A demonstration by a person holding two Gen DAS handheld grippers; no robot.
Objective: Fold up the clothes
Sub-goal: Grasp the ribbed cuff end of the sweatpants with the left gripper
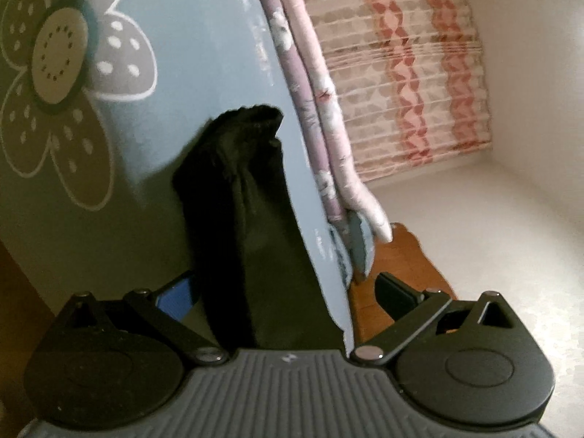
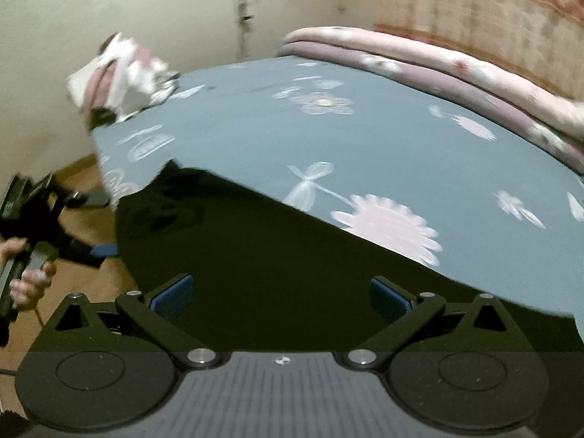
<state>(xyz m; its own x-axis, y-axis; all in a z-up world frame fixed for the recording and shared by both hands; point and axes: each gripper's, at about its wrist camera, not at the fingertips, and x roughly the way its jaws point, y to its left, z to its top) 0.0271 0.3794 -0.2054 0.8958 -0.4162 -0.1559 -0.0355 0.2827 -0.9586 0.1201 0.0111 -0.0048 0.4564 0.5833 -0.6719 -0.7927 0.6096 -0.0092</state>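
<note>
A black garment [image 1: 252, 219] lies on a blue flowered bedsheet [image 1: 204, 54]. In the left wrist view it runs between the two fingers of my left gripper [image 1: 284, 292], whose jaws stand wide apart around it without clamping. In the right wrist view the same black garment [image 2: 273, 255] spreads over the near edge of the bed, and my right gripper [image 2: 281, 295] hovers over it with its blue pads [image 2: 171, 292] wide apart. The left gripper [image 2: 73, 244] also shows at the left edge of the right wrist view, held by a hand, beside the garment's edge.
A folded pink-and-purple quilt [image 2: 438, 69] lies along the bed's far side. Crumpled white and pink clothes [image 2: 120, 73] sit at the bed's far corner. A patterned curtain [image 1: 401, 73], white walls [image 1: 529, 91] and a wooden floor [image 2: 73, 292] surround the bed.
</note>
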